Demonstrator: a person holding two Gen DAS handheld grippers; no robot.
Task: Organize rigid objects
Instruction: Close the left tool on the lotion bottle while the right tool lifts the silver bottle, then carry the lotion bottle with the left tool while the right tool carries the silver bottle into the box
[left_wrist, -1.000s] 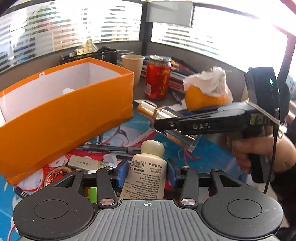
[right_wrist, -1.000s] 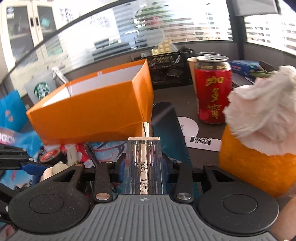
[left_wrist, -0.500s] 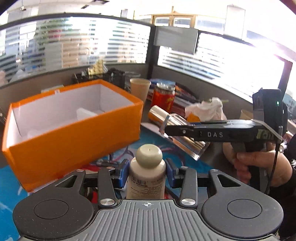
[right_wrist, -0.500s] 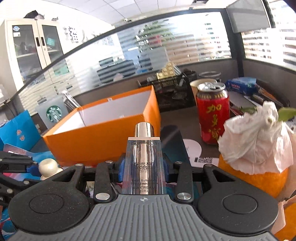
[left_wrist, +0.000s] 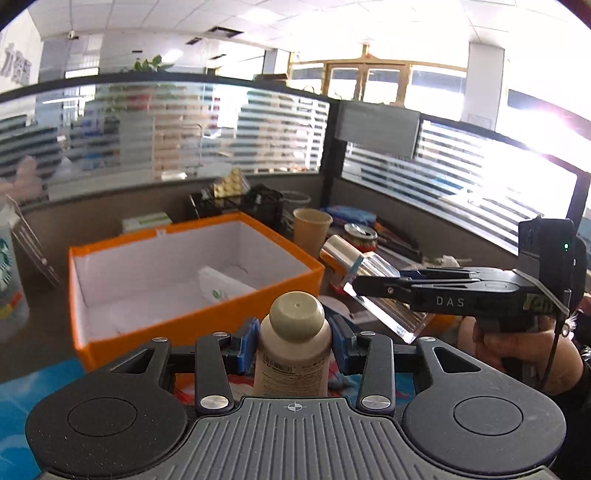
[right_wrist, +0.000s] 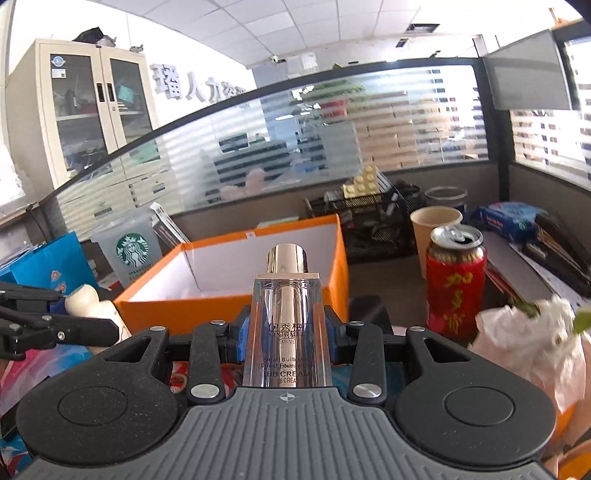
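Note:
My left gripper (left_wrist: 293, 338) is shut on a beige bottle with a rounded cap (left_wrist: 295, 339), held in the air in front of an open orange box (left_wrist: 192, 325) with a white lining. A white packet (left_wrist: 221, 286) lies inside the box. My right gripper (right_wrist: 286, 334) is shut on a clear BB cream bottle with a gold cap (right_wrist: 286, 314), also lifted, near the box's right side (right_wrist: 341, 266). The right gripper and its bottle show in the left wrist view (left_wrist: 384, 291); the left gripper and its bottle show in the right wrist view (right_wrist: 88, 306).
A red drink can (right_wrist: 456, 284), a paper cup (right_wrist: 434, 229) and a black mesh basket (right_wrist: 373, 221) stand behind and right of the box. An orange object topped with white tissue (right_wrist: 532, 347) is at the right. A Starbucks cup (right_wrist: 129, 247) stands at the left.
Both grippers have risen with their bottles, so the box's inside now shows from above. The cluttered mat below has dropped out of sight.

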